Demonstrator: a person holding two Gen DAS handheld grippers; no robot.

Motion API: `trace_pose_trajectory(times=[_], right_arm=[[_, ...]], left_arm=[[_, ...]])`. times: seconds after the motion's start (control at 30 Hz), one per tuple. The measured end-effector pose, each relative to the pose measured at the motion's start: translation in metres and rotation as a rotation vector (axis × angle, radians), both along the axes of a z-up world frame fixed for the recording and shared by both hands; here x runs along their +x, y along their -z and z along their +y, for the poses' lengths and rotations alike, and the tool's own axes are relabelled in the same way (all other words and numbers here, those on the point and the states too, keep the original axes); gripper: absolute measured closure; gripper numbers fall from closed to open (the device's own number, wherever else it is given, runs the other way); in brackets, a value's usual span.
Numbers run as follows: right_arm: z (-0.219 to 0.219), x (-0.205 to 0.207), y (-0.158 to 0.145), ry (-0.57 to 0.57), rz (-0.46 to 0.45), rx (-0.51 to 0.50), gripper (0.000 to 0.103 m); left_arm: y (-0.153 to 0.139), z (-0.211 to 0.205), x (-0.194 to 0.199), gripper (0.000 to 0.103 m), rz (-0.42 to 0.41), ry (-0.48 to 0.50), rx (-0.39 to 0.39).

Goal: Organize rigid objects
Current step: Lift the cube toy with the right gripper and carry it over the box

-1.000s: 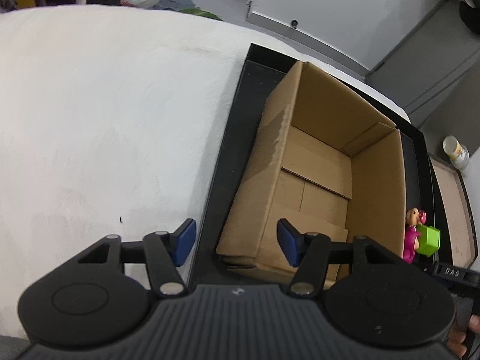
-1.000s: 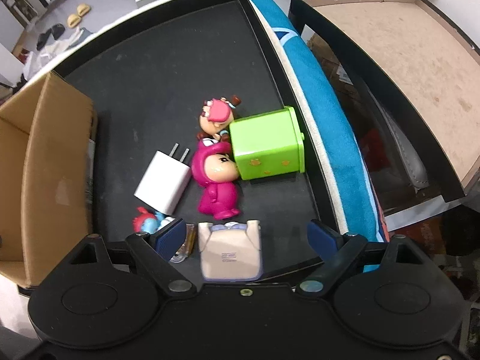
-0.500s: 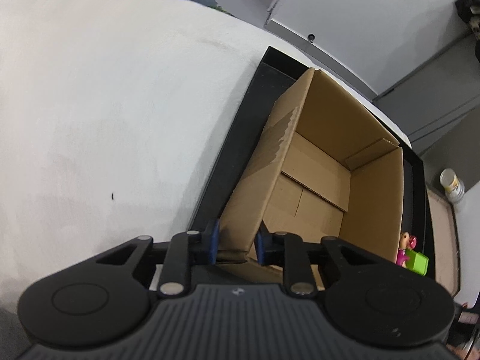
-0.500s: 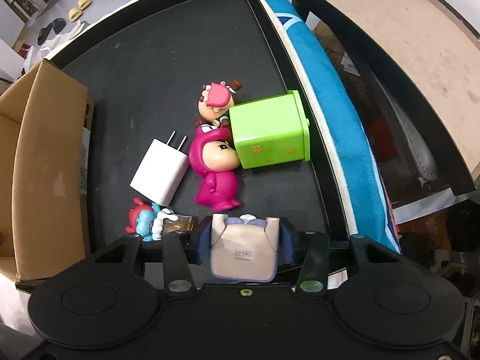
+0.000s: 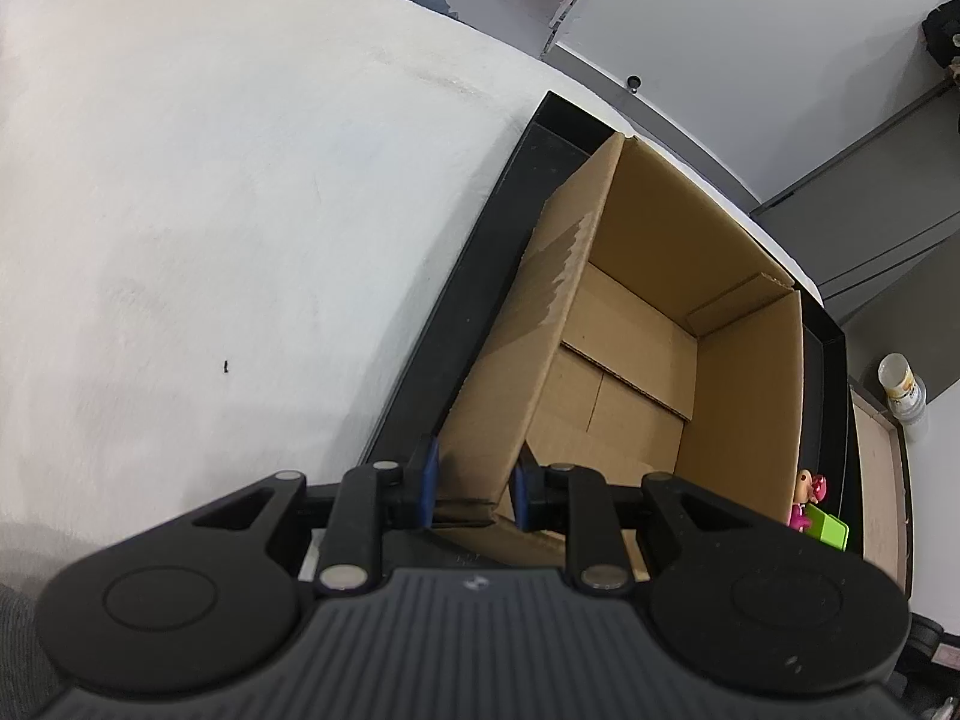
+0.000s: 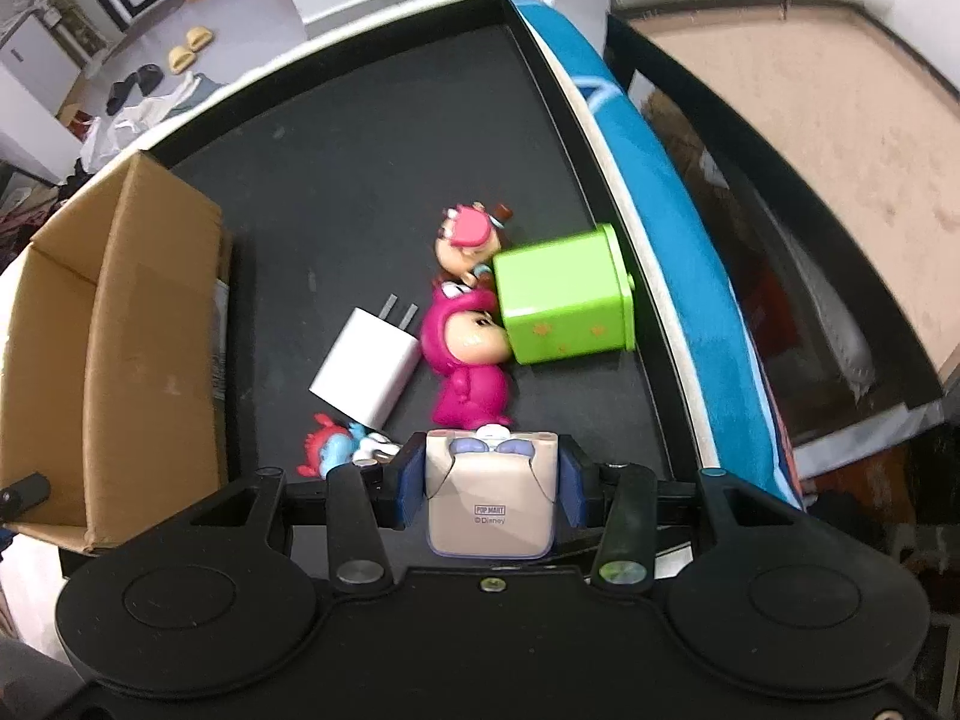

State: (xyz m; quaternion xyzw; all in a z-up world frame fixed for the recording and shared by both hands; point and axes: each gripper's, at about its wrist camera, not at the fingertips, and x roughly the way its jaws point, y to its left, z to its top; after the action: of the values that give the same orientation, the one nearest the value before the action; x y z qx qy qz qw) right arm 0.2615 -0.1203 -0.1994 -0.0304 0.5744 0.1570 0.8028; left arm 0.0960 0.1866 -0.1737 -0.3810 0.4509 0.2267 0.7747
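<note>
My left gripper (image 5: 471,489) is shut on the near left wall of an open, empty cardboard box (image 5: 636,360) that stands in a black tray (image 5: 474,294). My right gripper (image 6: 491,489) is shut on a beige toy figure (image 6: 489,510), seen base-first, held just above the tray floor (image 6: 360,180). On the tray lie a white charger plug (image 6: 366,369), a magenta figure (image 6: 465,360), a green cube box (image 6: 561,300), a small pink-hatted figure (image 6: 468,237) and a small blue and red figure (image 6: 330,450). The cardboard box also shows at the left in the right wrist view (image 6: 120,330).
A white cloth surface (image 5: 210,210) lies left of the tray. A blue-edged board (image 6: 672,240) runs along the tray's right rim, with a brown-floored tray (image 6: 810,120) beyond it. A bottle (image 5: 903,387) stands at the far right.
My left gripper has closed on the box wall. My right gripper has closed on the beige figure and lifted it a little, and the view has pulled back.
</note>
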Motion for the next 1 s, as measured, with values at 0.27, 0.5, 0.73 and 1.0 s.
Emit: trace_pose_trajectory(times=[0.27,0.5,0.73,1.0], right_arm=[[0.008,-0.007,-0.011,-0.031,-0.035,-0.022,0.059],[0.013,-0.011,-0.019,-0.041,-0.053,-0.041,0.059],[0.019,-0.014,-0.031,-0.044,-0.080,-0.065,0.059],[0.025,-0.013,-0.043,-0.057,-0.119,-0.099,0.059]], left_arm=[[0.000,0.000,-0.001,0.080,0.001,-0.005,-0.005],[0.001,0.000,0.002,0.079,-0.008,0.029,-0.014],[0.005,0.001,0.005,0.079,-0.037,0.065,-0.035],[0.013,0.004,0.003,0.076,-0.106,0.078,-0.097]])
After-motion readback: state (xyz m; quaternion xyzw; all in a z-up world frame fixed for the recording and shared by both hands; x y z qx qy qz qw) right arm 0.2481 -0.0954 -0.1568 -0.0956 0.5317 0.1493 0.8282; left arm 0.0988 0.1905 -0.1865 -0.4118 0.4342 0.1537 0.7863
